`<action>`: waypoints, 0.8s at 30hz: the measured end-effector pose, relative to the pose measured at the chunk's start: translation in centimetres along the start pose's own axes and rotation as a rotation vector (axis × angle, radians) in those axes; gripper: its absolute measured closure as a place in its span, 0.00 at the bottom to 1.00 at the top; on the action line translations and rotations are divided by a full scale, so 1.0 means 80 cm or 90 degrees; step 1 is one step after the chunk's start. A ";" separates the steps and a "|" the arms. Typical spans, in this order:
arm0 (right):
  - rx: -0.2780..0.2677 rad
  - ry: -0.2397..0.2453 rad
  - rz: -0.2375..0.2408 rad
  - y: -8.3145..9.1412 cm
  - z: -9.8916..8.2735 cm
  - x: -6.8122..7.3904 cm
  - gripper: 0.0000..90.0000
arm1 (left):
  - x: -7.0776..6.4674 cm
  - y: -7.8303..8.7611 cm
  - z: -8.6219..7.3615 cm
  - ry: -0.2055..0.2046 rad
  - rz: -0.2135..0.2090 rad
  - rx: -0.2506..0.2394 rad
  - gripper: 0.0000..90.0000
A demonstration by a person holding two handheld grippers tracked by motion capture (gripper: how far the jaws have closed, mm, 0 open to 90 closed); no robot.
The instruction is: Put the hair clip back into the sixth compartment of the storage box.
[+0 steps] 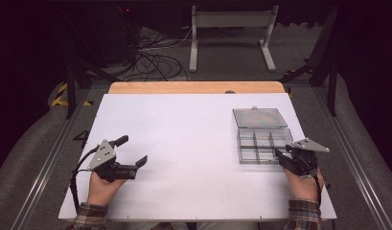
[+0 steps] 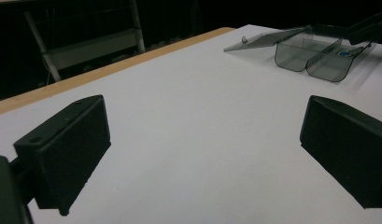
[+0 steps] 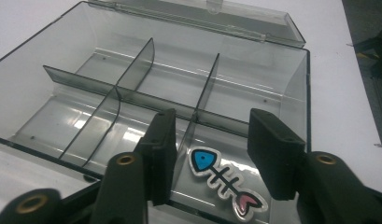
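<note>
Right gripper (image 3: 212,140) hangs over the box (image 3: 48,84), jaws apart, not gripping. Fish charm (image 3: 226,179) lies flat in the near right compartment below them. Left gripper (image 1: 131,153) rests wide open on the table (image 1: 184,134).

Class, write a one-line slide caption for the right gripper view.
Open black tongs poised above a flat fish-skeleton charm lying in the clear smoky plastic compartment box.

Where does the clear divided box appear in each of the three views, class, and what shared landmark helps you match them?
High view: clear divided box, right of centre, before the right tongs.
Left gripper view: upper right, far across the table.
Right gripper view: spans the frame, fish charm inside.
Shared landmark: its open lid.
</note>
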State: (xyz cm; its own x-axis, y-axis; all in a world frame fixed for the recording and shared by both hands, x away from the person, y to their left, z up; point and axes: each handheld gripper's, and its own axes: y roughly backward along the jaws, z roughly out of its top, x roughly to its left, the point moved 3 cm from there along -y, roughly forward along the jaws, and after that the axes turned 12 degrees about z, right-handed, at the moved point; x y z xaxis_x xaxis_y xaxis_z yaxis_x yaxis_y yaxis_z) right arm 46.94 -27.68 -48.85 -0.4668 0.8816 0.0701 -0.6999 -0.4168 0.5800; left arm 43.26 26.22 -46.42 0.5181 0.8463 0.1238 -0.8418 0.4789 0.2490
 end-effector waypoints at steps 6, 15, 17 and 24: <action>-0.005 0.008 0.006 -0.002 0.001 0.002 0.51 | 0.000 0.000 0.000 0.002 -0.001 0.001 0.03; -0.015 0.000 0.015 -0.006 0.002 0.004 0.42 | 0.000 0.000 0.000 -0.001 0.001 0.001 0.03; -0.016 0.001 0.016 -0.007 0.002 0.005 0.39 | 0.000 0.000 0.000 -0.001 0.000 0.001 0.03; -0.018 0.000 0.028 -0.011 0.003 0.007 0.30 | -0.001 -0.001 0.000 0.001 -0.001 0.003 0.03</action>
State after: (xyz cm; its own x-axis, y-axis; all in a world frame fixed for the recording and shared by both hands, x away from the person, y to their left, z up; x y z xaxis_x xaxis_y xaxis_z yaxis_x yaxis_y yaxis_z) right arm 47.42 -26.78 -49.16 -0.4971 0.8625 0.0944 -0.6944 -0.4608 0.5527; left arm 43.27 26.14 -46.48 0.5186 0.8463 0.1218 -0.8406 0.4786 0.2538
